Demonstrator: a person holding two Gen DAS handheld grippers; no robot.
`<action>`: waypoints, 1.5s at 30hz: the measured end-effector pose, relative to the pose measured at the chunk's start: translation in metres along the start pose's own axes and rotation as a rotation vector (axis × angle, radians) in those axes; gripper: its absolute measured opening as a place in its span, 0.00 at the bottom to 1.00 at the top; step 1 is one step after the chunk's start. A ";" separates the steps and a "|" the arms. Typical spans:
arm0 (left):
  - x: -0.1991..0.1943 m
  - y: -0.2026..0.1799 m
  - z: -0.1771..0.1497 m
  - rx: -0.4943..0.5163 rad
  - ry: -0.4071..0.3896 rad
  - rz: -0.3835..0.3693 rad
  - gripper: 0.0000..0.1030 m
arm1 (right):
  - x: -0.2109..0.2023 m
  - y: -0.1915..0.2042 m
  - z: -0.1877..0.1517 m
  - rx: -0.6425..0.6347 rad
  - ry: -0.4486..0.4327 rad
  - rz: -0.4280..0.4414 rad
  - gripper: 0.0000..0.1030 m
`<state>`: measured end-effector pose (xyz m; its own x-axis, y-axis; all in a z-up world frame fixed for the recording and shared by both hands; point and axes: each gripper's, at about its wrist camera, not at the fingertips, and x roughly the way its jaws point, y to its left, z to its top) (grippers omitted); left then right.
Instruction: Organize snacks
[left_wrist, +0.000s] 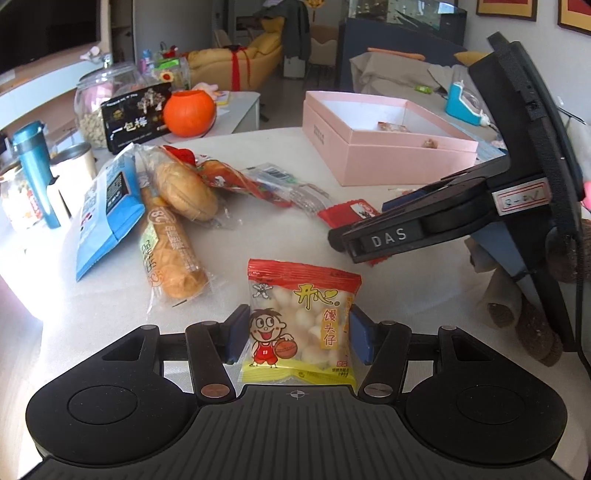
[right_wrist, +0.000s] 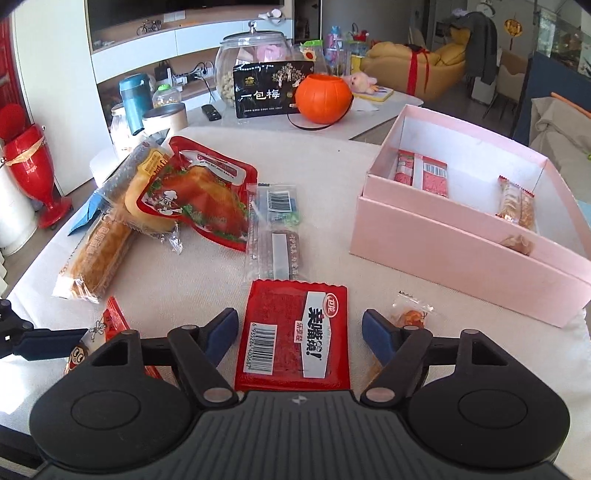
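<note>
Holding the small snack bag (left_wrist: 301, 321) at lower centre of the left view, we note the left tool (left_wrist: 297, 334) pinches it by its soft side edges; the puffed film could slide out when carried. In the right view, the right tool (right_wrist: 301, 334) stands spread around the flat red packet (right_wrist: 293, 339) on the desk (right_wrist: 207, 273), pads clear of it. A thin, flat packet may buckle or escape on closing. The pink box (right_wrist: 458, 254), right of frame, already holds several snacks.
</note>
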<state>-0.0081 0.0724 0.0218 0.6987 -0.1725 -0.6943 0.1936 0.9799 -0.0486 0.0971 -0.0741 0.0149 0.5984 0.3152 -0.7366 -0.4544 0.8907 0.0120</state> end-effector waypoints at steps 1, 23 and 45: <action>-0.001 0.001 0.001 -0.006 -0.005 -0.008 0.60 | -0.004 0.000 -0.001 -0.008 0.002 0.009 0.57; 0.167 -0.054 0.201 -0.096 -0.049 -0.284 0.58 | -0.109 -0.179 0.129 0.242 -0.257 -0.212 0.75; 0.003 0.059 0.052 -0.312 -0.175 0.014 0.42 | -0.007 -0.019 0.052 0.048 -0.061 0.110 0.62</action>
<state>0.0412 0.1244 0.0548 0.8121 -0.1470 -0.5647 -0.0175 0.9611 -0.2755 0.1357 -0.0761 0.0546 0.5860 0.4302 -0.6867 -0.4888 0.8636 0.1238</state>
